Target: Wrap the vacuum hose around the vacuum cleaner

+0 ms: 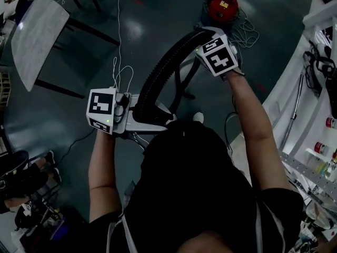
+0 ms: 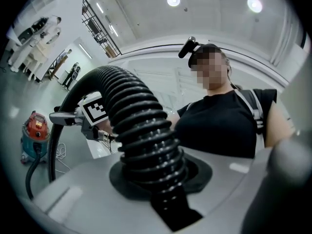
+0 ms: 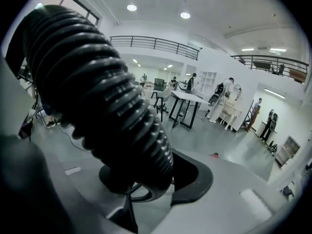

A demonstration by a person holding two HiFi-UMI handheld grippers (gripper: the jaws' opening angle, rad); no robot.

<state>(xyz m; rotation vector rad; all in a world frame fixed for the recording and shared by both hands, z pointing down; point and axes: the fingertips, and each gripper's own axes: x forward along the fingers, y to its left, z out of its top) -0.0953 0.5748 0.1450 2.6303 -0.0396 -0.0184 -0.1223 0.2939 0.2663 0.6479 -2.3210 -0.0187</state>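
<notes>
A black ribbed vacuum hose (image 1: 158,73) arcs between my two grippers in the head view. My left gripper (image 1: 138,117) is shut on the hose's near end (image 2: 146,145) and points level. Further out, my right gripper (image 1: 204,40) is shut on the hose (image 3: 102,96) and tilts downward; it also shows in the left gripper view as the right gripper (image 2: 73,117). The vacuum cleaner (image 1: 221,7), with its red top, stands on the floor beyond the right gripper. In the left gripper view the vacuum cleaner (image 2: 34,130) sits far left, and the hose runs down to it.
A marble-topped table (image 1: 37,36) stands at the far left. A thin white cable (image 1: 120,70) trails over the floor, and a loose cord heap (image 1: 247,33) lies beside the vacuum. A white workbench (image 1: 310,104) with tools and bottles lines the right side.
</notes>
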